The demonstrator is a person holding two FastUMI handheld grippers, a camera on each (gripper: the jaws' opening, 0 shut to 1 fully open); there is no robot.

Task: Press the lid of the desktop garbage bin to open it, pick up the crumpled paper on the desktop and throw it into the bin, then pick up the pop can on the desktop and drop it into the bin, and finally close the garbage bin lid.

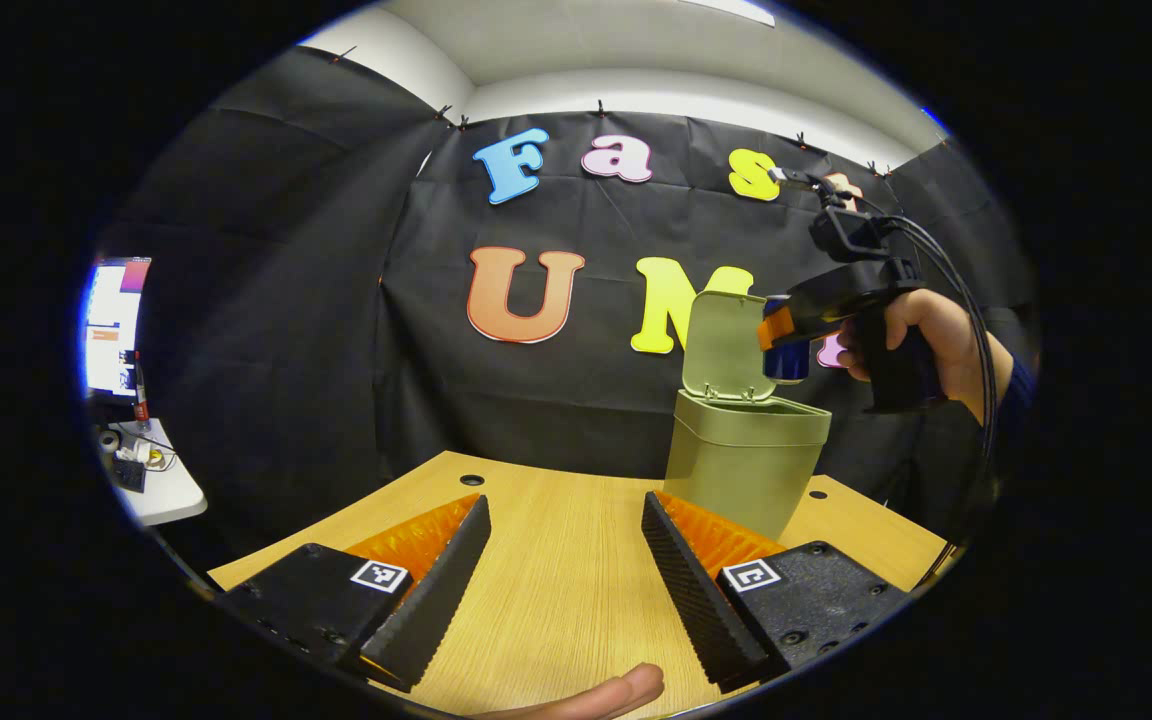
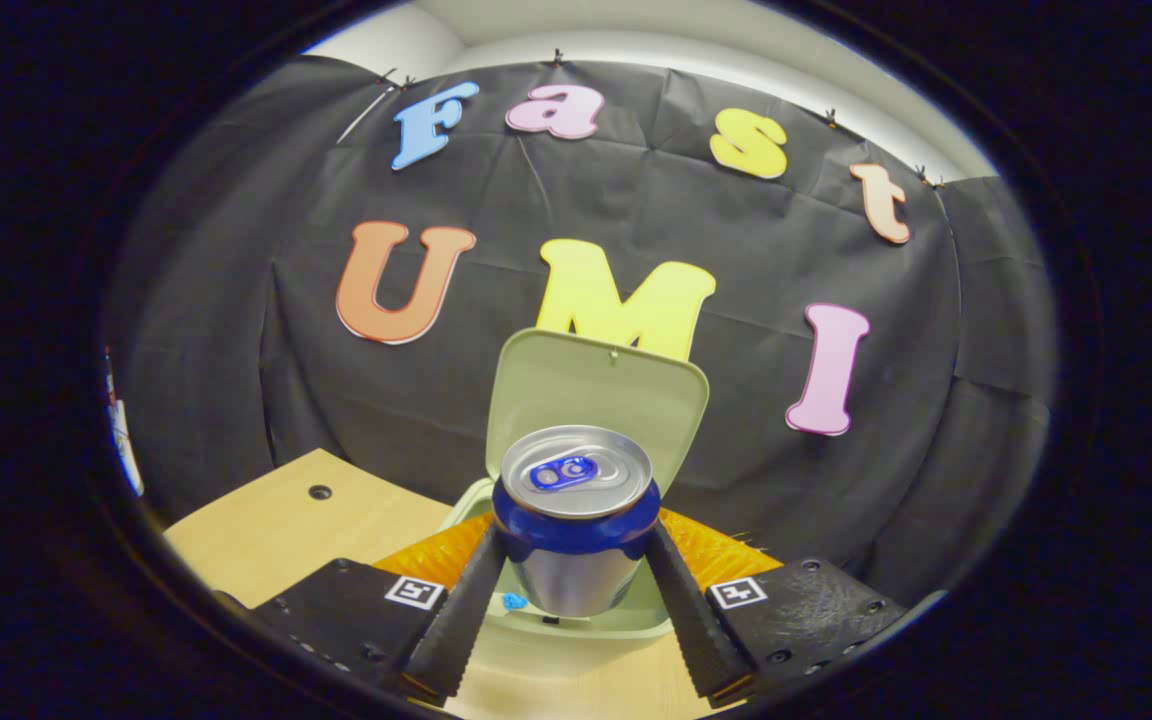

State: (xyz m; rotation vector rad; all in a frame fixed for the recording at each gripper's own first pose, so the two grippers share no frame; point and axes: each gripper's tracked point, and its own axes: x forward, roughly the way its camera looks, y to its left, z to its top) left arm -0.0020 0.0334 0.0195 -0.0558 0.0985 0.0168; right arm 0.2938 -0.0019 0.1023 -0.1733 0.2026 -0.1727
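Note:
A pale green desktop bin stands on the wooden table with its lid up. In the left gripper view my right gripper, held by a hand, hovers just above the bin's open mouth, shut on a blue and silver pop can. In the right gripper view the same can stands upright between my right gripper's fingers, directly over the bin's opening, with the raised lid behind it. My left gripper is open low over the table, left of the bin, holding nothing.
The wooden table has small round holes near its back edge. A fingertip shows at the bottom of the left gripper view. A side desk with a monitor stands far left. Black cloth walls the booth behind the bin.

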